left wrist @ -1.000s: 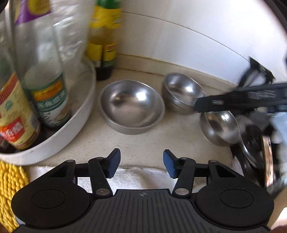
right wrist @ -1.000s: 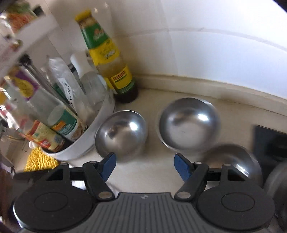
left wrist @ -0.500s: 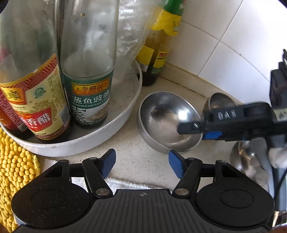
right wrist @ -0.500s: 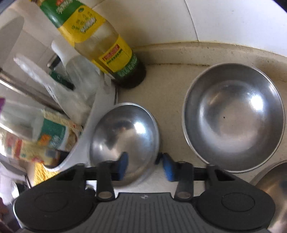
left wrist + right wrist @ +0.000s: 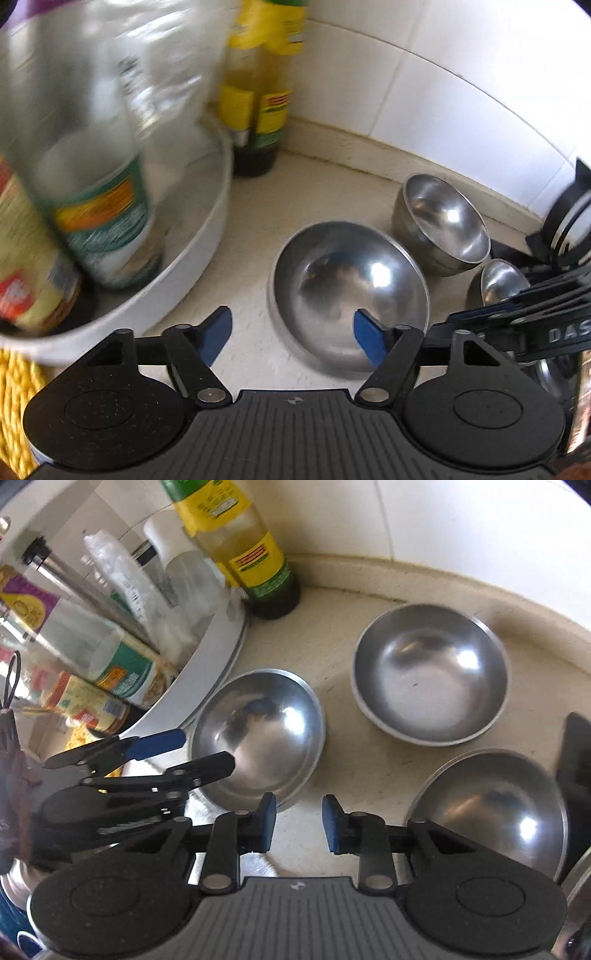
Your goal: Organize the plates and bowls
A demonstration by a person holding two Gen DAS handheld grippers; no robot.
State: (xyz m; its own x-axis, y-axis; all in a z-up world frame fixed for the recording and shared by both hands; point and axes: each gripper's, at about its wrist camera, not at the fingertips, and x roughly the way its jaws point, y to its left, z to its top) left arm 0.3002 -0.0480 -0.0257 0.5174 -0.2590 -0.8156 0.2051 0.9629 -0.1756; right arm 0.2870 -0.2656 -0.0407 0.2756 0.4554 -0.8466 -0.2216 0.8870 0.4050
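- Nearest steel bowl (image 5: 258,734) stands upright and empty on the pale counter (image 5: 343,760), just beside the white tray (image 5: 207,672) that holds the sauce bottles.
- Second bowl (image 5: 428,672) sits further back towards the tiled wall, apart from the first. A third bowl (image 5: 491,805) sits at the near right. Both are upright and empty.
- A yellow-labelled oil bottle (image 5: 255,554) stands in the corner behind the tray.
- Left gripper (image 5: 293,332) is partly open and its jaws are closing.
- In the right wrist view it straddles the nearest bowl's tray-side rim. Its blue-padded finger (image 5: 159,744) is outside, between tray and bowl, and the other finger reaches over the bowl's inside.
- The rim lies between the pads, but neither pad visibly presses on it, so the bowl is not gripped.
- Right gripper (image 5: 299,821) is clenched as tight as it goes, with only a narrow slot between its blue pads.
- Only bare counter and a scrap of white cloth show in that slot, so it holds nothing.
- One of its pads overlaps the nearest bowl's front rim. Whether it touches the rim cannot be told.
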